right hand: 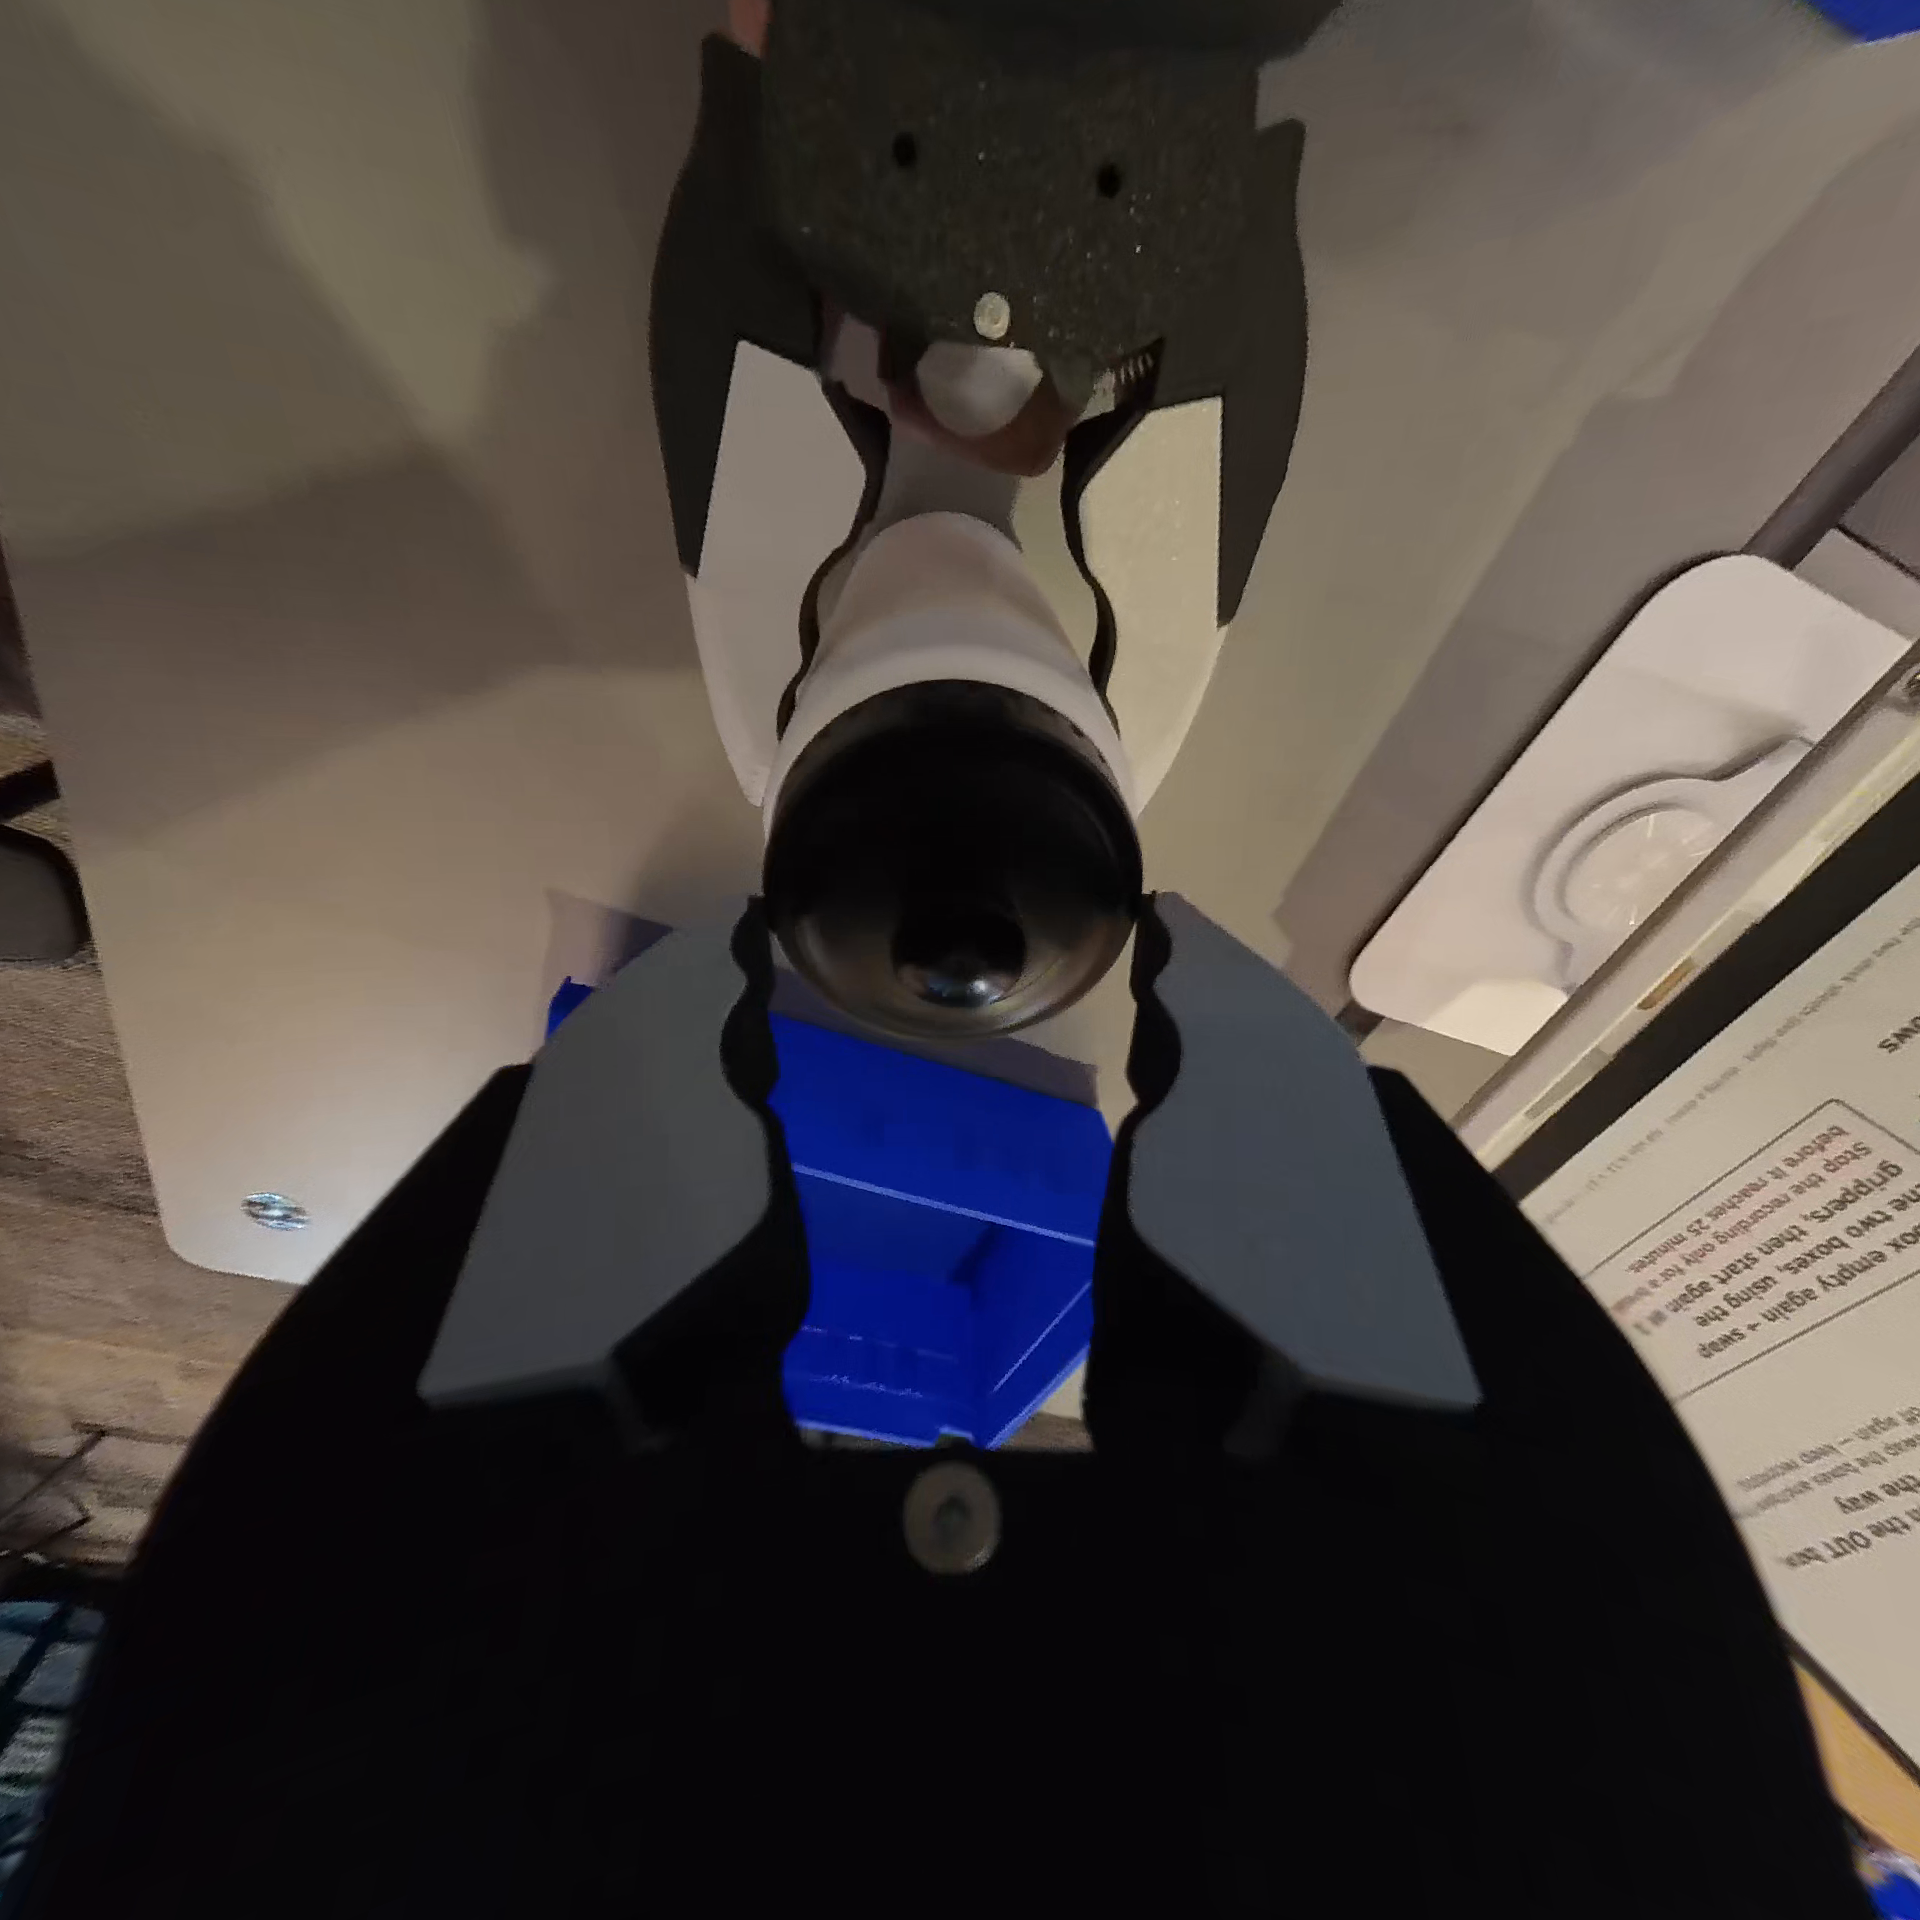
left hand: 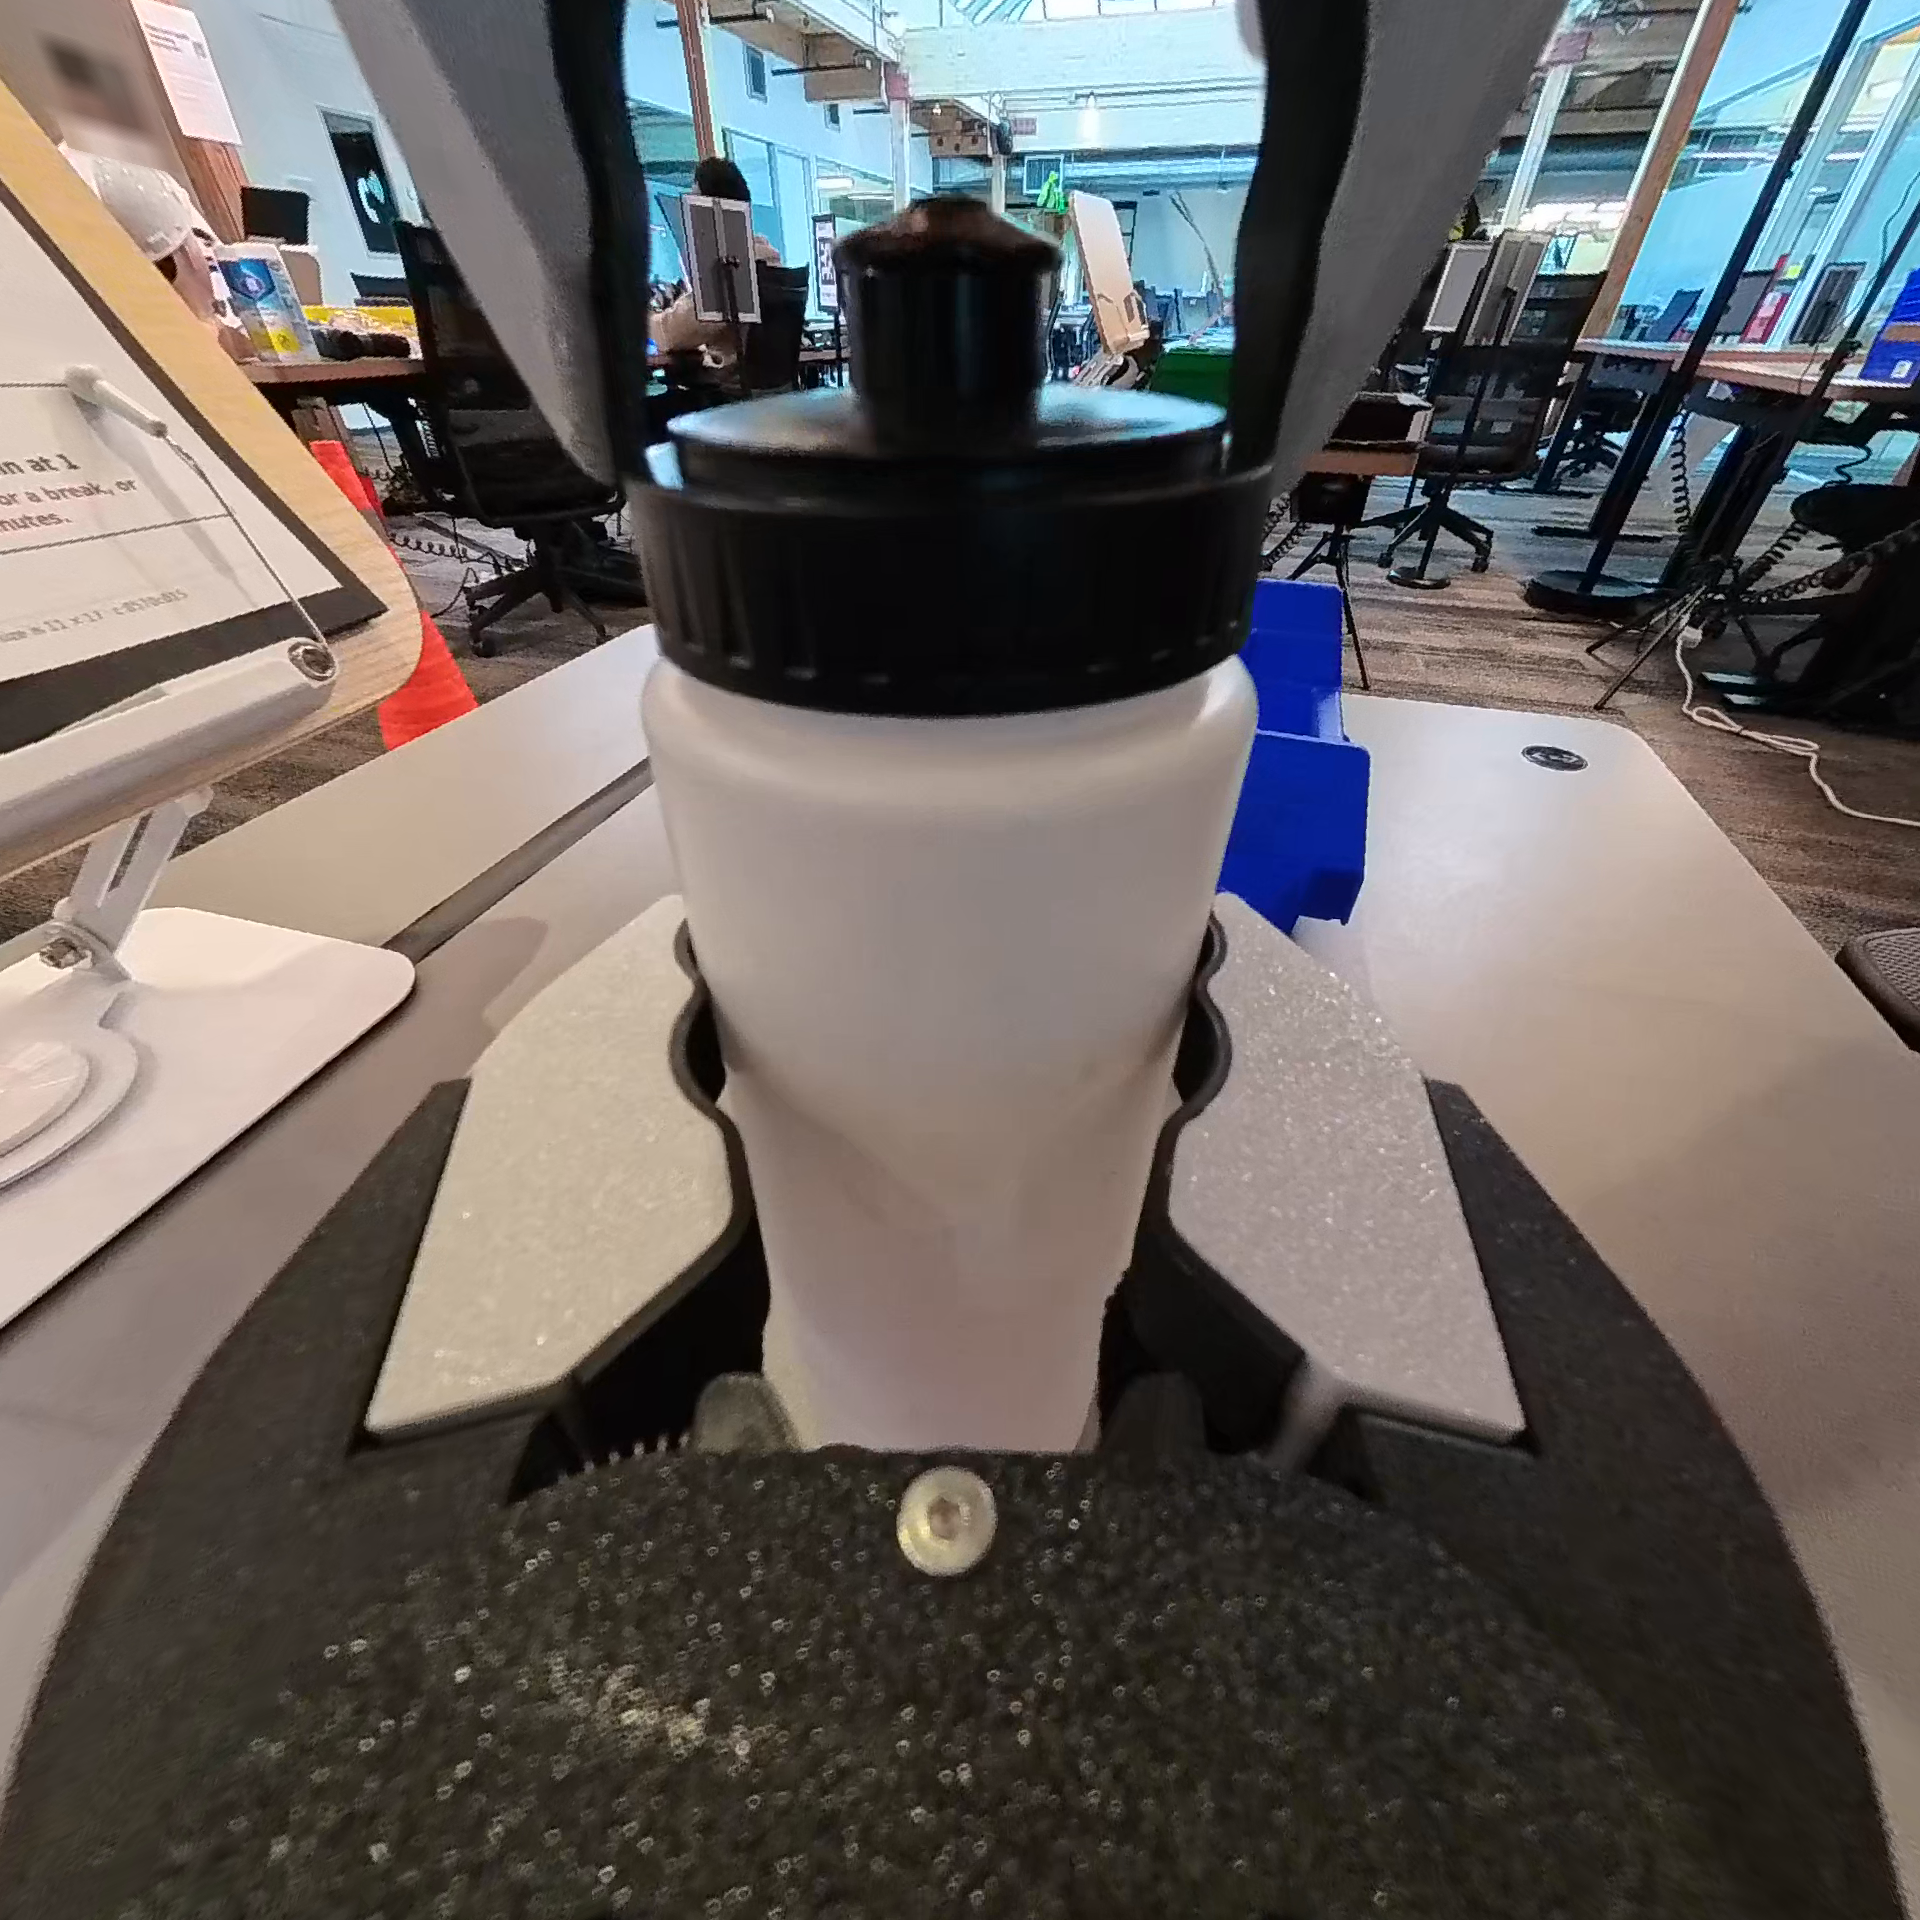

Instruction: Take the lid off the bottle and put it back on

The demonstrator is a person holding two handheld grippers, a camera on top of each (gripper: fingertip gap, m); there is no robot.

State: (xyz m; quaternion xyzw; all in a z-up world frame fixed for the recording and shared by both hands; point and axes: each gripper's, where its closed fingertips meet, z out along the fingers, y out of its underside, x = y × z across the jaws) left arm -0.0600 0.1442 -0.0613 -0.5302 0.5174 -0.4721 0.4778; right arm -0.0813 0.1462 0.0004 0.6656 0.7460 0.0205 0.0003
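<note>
Above the pale surface (left hand: 1558,987), a white bottle (left hand: 945,987) is held upright in the left tool (left hand: 948,997), whose two wavy-edged fingers (left hand: 582,1122) are clamped against the sides of the body. The black lid (left hand: 945,561) is seated on the neck, with its spout cap pointing upward. From above, the right tool (right hand: 948,935) is brought over the lid (right hand: 948,862); its fingertips (right hand: 750,945) are set at the two sides of the ribbed rim and appear to touch it, although a firm squeeze cannot be confirmed. A blue bin (right hand: 935,1226) is placed on the surface beyond the bottle, and a stand with a printed sheet (left hand: 114,540) is positioned to the left. The step in hand is judged to be the gripping of the lid for unscrewing. For the next move, firm pressure on the rim is required, followed by a twist about the bottle axis while the body is kept from turning.
</note>
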